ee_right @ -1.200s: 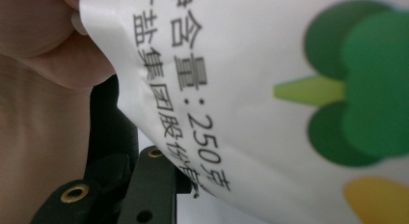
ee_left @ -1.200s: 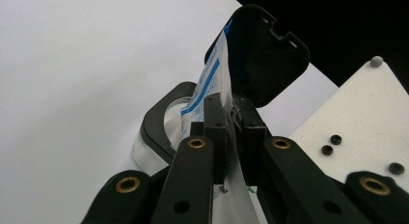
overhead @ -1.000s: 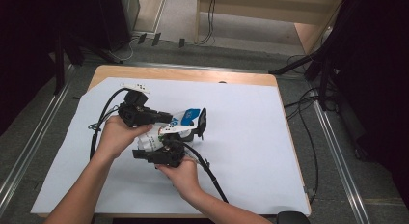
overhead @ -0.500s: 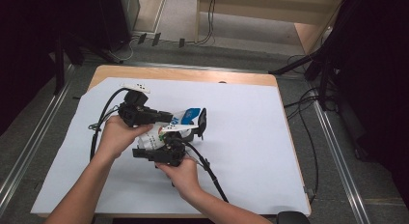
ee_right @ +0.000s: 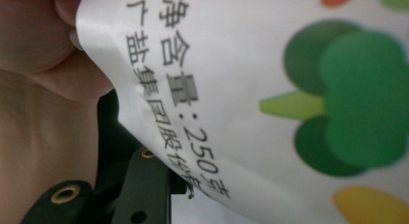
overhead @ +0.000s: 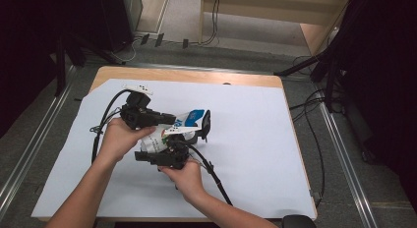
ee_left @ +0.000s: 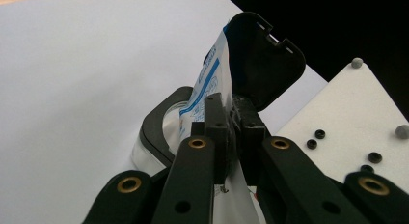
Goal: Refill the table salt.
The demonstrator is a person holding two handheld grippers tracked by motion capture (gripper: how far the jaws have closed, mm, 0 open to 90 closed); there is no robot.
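- Left gripper (ee_left: 230, 137): jaws clamped on the printed plastic pouch (overhead: 169, 132), held above mid-table (overhead: 255, 139).
- Right gripper (overhead: 199, 127): jaws just been opening, pouch between them; grip unclear.
- Judgement: pouch lifted and shared; setting down or handover remains.

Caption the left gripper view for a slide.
Left gripper pinches the white-and-blue pouch above the white table sheet.

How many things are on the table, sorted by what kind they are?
Printed bags: 1, the white bag with blue and green print, held between the two tools.
Tools: 2, the left tool and the right tool.
White sheets covering the table: 1.
Total: 4
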